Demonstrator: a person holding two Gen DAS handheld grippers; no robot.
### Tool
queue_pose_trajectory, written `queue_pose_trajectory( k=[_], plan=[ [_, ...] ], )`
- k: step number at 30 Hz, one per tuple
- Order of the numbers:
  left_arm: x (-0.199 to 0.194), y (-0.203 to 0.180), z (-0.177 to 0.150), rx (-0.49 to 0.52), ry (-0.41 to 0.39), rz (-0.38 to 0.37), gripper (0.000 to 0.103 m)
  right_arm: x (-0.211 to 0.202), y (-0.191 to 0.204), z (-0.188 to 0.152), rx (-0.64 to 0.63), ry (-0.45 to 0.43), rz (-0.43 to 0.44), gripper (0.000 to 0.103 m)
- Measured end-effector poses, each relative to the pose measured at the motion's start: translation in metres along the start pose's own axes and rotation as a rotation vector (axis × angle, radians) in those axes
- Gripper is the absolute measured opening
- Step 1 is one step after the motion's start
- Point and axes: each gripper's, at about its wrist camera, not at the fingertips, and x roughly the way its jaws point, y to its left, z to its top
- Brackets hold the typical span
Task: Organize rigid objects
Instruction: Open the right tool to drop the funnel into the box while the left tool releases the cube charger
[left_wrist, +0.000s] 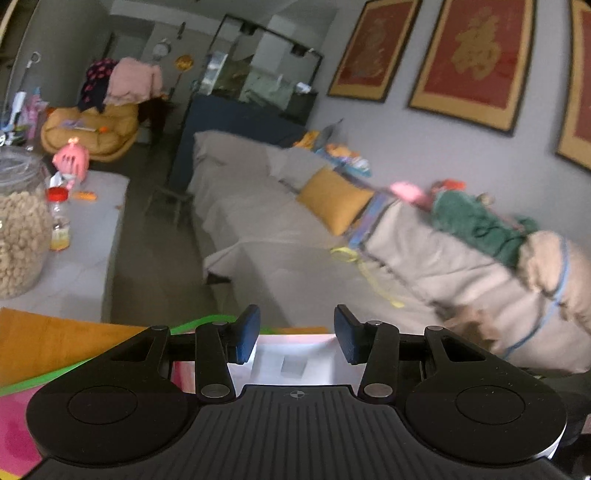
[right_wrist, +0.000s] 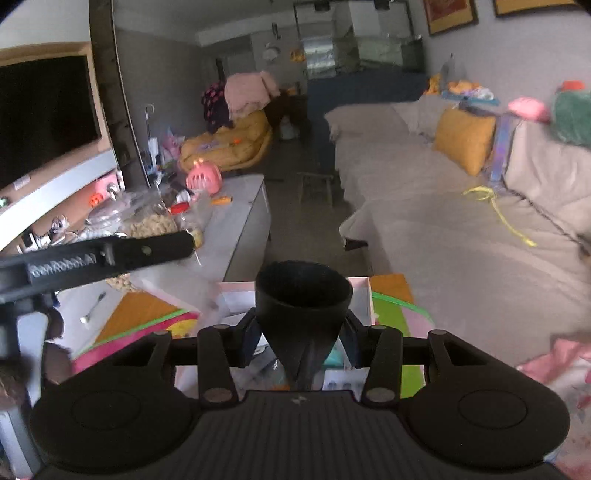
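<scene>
My right gripper (right_wrist: 301, 341) is shut on a black funnel (right_wrist: 303, 295), wide mouth up, held above a white and pink open box (right_wrist: 364, 295) on the table. My left gripper (left_wrist: 294, 334) is open and empty, raised above the same white box (left_wrist: 295, 360); its black body also shows in the right wrist view (right_wrist: 110, 254) at the left. The box holds small items, partly hidden by the funnel and fingers.
Coloured mats (left_wrist: 55, 343) lie under the box on the grey table (left_wrist: 85, 266). A jar of snacks (left_wrist: 18, 225), a red-capped bottle (left_wrist: 59, 218), a pink toy (left_wrist: 70, 158) and a spoon (right_wrist: 92, 308) are on the table. A grey sofa (left_wrist: 295, 240) stands to the right.
</scene>
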Motion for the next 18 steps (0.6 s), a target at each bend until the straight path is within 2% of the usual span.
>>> queue_pose_trajectory(
  k=[2, 10, 12, 16, 18],
  plan=[
    [0.012, 0.003, -0.004, -0.002, 0.025, 0.025, 0.048, 0.018, -0.005, 0.000, 0.011, 0.026, -0.036, 0.049],
    [0.022, 0.015, -0.021, 0.011, 0.091, 0.048, 0.048, 0.048, -0.014, -0.019, 0.031, 0.077, -0.068, 0.049],
    [0.021, 0.015, -0.024, 0.021, 0.097, 0.072, 0.048, 0.052, -0.014, -0.022, 0.033, 0.083, -0.090, 0.049],
    [0.005, 0.016, -0.040, 0.060, 0.099, 0.171, 0.048, 0.048, -0.016, -0.032, 0.028, 0.080, -0.116, 0.049],
    [-0.002, 0.019, -0.051, 0.058, 0.111, 0.167, 0.048, 0.045, -0.015, -0.037, 0.040, 0.087, -0.108, 0.049]
  ],
)
